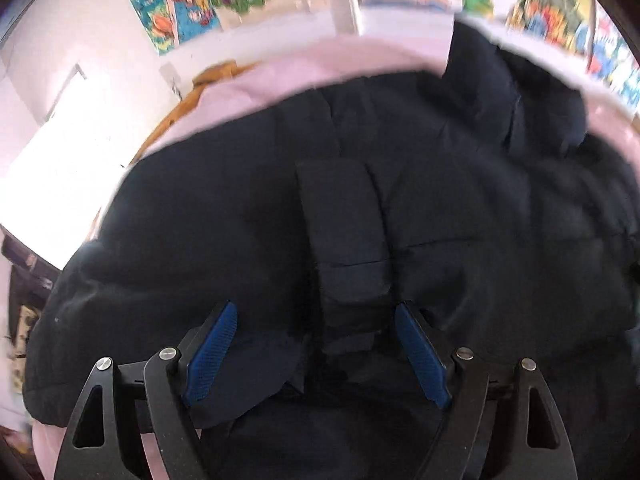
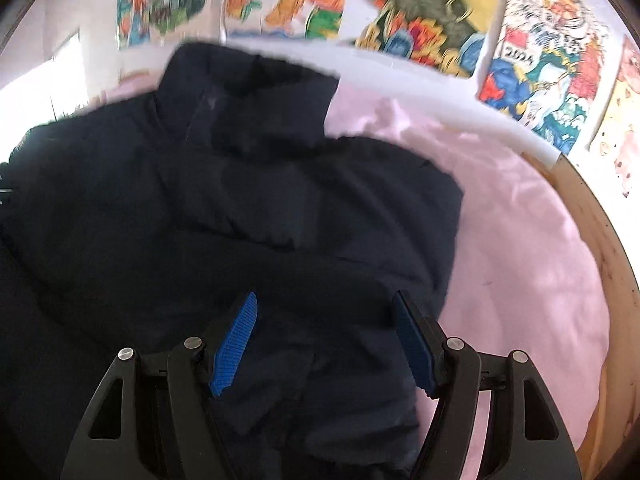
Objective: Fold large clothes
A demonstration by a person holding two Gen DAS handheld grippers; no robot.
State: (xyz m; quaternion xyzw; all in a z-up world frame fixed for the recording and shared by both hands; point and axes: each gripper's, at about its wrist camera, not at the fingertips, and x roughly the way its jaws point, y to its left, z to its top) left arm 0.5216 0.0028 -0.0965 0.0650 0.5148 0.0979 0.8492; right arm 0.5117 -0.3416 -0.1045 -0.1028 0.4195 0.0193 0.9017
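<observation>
A large dark navy padded jacket (image 1: 440,208) lies spread on a pink sheet (image 1: 320,64). In the left wrist view a flat cuff or flap (image 1: 344,224) of it lies straight ahead of my left gripper (image 1: 316,312), which is open just above the fabric with nothing between its blue pads. In the right wrist view the jacket (image 2: 240,208) shows its raised collar (image 2: 248,92) at the far end. My right gripper (image 2: 324,304) is open over the jacket's near right part, holding nothing.
The pink sheet (image 2: 520,280) covers a bed with a wooden rim (image 2: 600,240) at the right. Colourful posters (image 2: 420,12) hang on the wall behind. A bright window (image 1: 60,184) is at the left.
</observation>
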